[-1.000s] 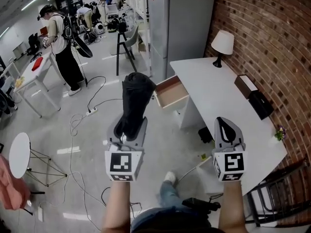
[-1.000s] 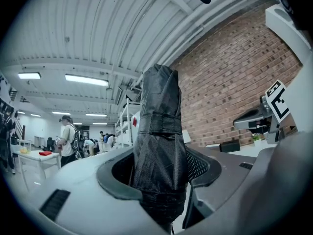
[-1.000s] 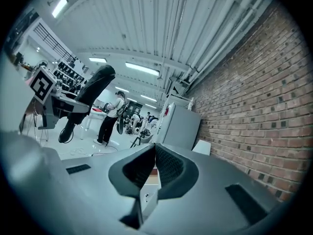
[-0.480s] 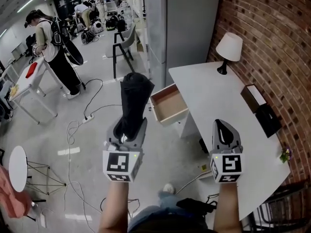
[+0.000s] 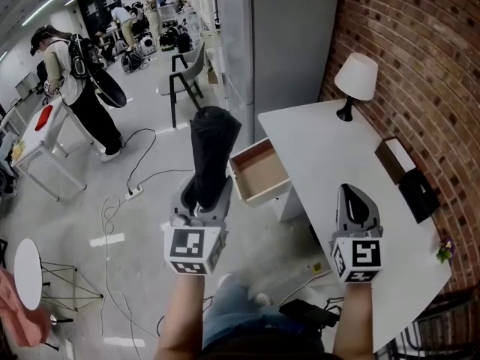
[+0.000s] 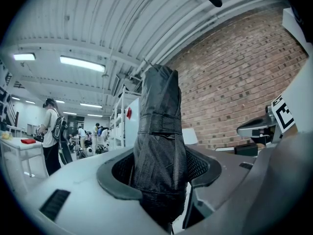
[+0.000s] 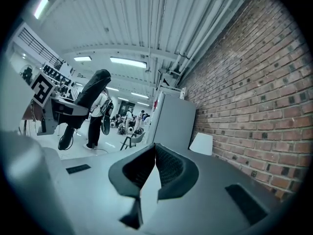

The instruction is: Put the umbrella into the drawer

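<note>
A folded black umbrella [image 5: 212,150] stands up out of my left gripper [image 5: 201,201], which is shut on its lower end. In the left gripper view the dark fabric [image 6: 159,146] fills the gap between the jaws of that gripper [image 6: 159,169]. The open wooden drawer [image 5: 257,172] juts from the left side of the white desk [image 5: 322,145], just right of the umbrella. My right gripper [image 5: 354,205] hovers over the desk's near part with its jaws together and nothing in them [image 7: 155,161]. The right gripper view also shows the umbrella [image 7: 93,94] at left.
On the desk stand a white lamp [image 5: 355,81], a brown box [image 5: 395,158] and a black box [image 5: 420,193]. A grey cabinet [image 5: 285,43] and brick wall [image 5: 420,73] stand behind. Cables [image 5: 127,193] cross the floor; a chair [image 5: 187,70] and a person [image 5: 75,88] are at the back left.
Both grippers have travelled forward together; the drawer and desk now lie closer and lower in the head view. The umbrella stays held in the left gripper.
</note>
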A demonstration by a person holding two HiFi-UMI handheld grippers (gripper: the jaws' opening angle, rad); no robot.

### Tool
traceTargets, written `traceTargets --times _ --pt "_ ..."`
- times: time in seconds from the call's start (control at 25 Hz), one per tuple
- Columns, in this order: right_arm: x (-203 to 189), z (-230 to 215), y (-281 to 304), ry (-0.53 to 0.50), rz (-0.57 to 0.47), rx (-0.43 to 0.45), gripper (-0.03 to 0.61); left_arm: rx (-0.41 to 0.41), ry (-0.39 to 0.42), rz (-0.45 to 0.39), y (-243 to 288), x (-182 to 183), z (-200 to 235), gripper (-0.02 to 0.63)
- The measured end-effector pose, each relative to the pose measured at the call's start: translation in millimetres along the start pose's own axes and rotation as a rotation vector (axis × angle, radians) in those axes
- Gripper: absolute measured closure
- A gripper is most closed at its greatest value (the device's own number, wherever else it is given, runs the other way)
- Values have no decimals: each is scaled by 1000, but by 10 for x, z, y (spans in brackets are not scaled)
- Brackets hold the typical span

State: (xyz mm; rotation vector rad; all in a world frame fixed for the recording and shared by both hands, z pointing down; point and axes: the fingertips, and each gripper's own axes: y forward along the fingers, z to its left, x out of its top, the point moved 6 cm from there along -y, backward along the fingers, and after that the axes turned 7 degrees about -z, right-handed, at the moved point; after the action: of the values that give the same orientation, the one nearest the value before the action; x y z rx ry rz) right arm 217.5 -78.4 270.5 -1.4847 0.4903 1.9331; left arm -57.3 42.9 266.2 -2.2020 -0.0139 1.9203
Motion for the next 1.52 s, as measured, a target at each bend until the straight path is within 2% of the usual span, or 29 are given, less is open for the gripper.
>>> traceTargets --times 0.36,0.76,1.24,1.52 --pt "-114 33 420 -9 38 -65 577 -57 -31 11 527 -234 332 373" --pt "-237 222 1340 -11 128 -136 577 -160 -72 65 1514 -635 980 373" --pt "-636 410 2347 22 277 -234 577 -294 -145 192 2637 -1410 1517 373" --pt "-814 512 2667 33 353 -283 577 -406 -207 283 3043 -1855 1569 373"
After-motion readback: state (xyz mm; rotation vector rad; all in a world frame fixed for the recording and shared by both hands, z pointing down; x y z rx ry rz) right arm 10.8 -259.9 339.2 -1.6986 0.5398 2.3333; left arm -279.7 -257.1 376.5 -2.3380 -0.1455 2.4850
